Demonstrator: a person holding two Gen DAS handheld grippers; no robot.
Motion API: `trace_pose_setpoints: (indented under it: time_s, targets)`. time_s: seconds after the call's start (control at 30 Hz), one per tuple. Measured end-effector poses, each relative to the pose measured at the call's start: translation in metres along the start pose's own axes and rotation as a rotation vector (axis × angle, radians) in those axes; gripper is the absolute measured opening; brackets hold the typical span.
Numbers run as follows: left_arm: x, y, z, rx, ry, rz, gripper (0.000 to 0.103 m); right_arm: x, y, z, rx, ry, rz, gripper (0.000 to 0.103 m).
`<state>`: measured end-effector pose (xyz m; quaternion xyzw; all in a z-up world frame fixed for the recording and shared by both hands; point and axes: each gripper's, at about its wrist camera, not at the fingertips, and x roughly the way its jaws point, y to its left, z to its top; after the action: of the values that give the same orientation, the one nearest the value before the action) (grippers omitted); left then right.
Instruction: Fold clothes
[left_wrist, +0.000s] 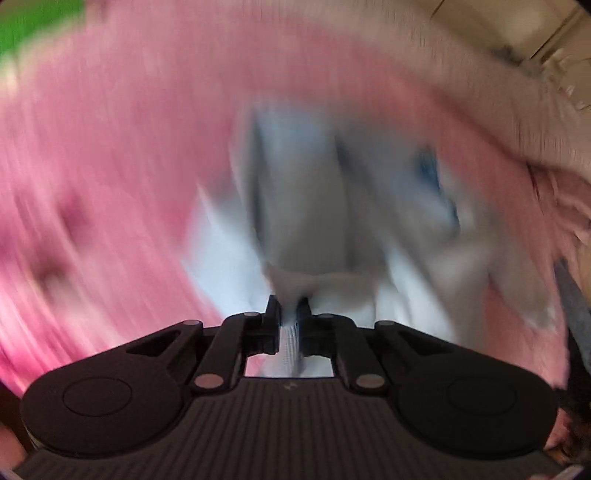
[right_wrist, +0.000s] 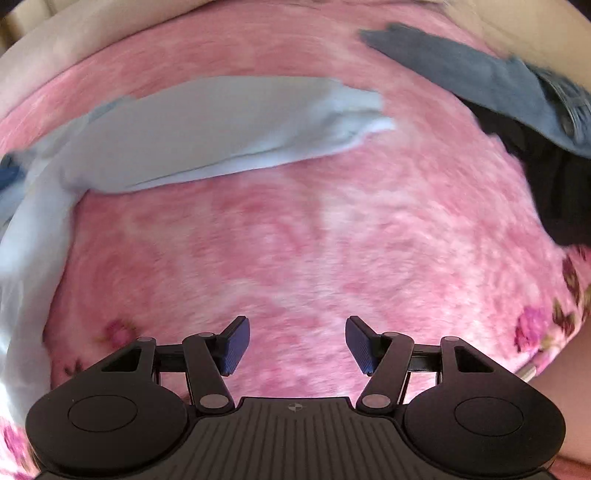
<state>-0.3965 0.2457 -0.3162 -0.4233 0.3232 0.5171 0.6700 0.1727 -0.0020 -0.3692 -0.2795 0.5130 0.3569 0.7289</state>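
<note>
A pale blue-white garment (left_wrist: 314, 206) hangs from my left gripper (left_wrist: 290, 308), which is shut on a pinch of its fabric; the left wrist view is heavily blurred. In the right wrist view the same light garment (right_wrist: 207, 129) stretches across the upper left of a pink bedspread (right_wrist: 295, 240) and trails down the left edge. My right gripper (right_wrist: 297, 345) stands open over bare pink cover, well below the garment, with nothing between its blue pads (right_wrist: 236, 343).
Blue denim clothing (right_wrist: 480, 74) and a dark garment (right_wrist: 554, 184) lie at the upper right of the bed. Floral print marks the bedspread's right edge (right_wrist: 543, 325). A beige surface (right_wrist: 55, 37) lies beyond the bed. A green patch (left_wrist: 33, 26) shows top left.
</note>
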Motion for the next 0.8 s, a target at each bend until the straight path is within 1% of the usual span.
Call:
trace_pose_setpoints:
  time_s: [0.03,0.1,0.17,0.23,0.3,0.43,0.47,0.53,0.57,0.63,0.67,0.73,0.77,0.8]
  targets:
    - [-0.014,0.014,0.033,0.044,-0.070,0.039,0.006,-0.001,0.010,-0.001,-0.006,-0.004,-0.009,0.061]
    - [-0.042,0.046,0.102,0.116,-0.223,0.148,0.006,-0.003,0.027,0.000,-0.004,-0.012,-0.021,0.061]
    - [-0.057,0.081,0.162,0.136,-0.336,0.241,0.008,-0.010,0.048,-0.002,0.021,-0.034,-0.012,0.061]
    - [-0.056,0.116,0.213,0.144,-0.364,0.350,0.013,-0.014,0.072,-0.001,0.038,-0.064,0.003,0.061]
    - [-0.040,0.122,0.217,0.187,-0.338,0.372,0.012,-0.019,0.093,0.002,0.042,-0.095,0.018,0.061]
    - [-0.010,0.132,0.226,0.274,-0.282,0.412,0.026,-0.028,0.140,0.022,-0.020,-0.166,0.054,0.061]
    - [0.005,0.125,0.217,0.329,-0.238,0.371,0.027,-0.028,0.148,0.028,-0.048,-0.184,0.055,0.061]
    - [0.038,0.095,0.196,0.492,-0.150,0.290,0.027,-0.027,0.162,0.040,-0.108,-0.218,0.050,0.061]
    - [0.054,0.075,0.186,0.591,-0.127,0.247,0.030,-0.026,0.168,0.047,-0.143,-0.238,0.041,0.061]
    - [0.086,0.036,0.167,0.788,-0.083,0.160,0.030,-0.022,0.180,0.063,-0.229,-0.282,0.035,0.061]
    - [0.096,0.019,0.159,0.896,-0.093,0.134,0.031,-0.020,0.185,0.071,-0.273,-0.304,0.034,0.061]
    - [0.116,-0.016,0.144,1.111,-0.114,0.081,0.032,-0.008,0.199,0.085,-0.401,-0.340,0.035,0.061]
    - [0.126,-0.033,0.136,1.217,-0.125,0.055,0.036,-0.002,0.207,0.092,-0.469,-0.357,0.036,0.061]
    - [0.134,-0.043,0.134,1.293,-0.145,0.042,0.039,0.005,0.214,0.098,-0.537,-0.373,0.037,0.061]
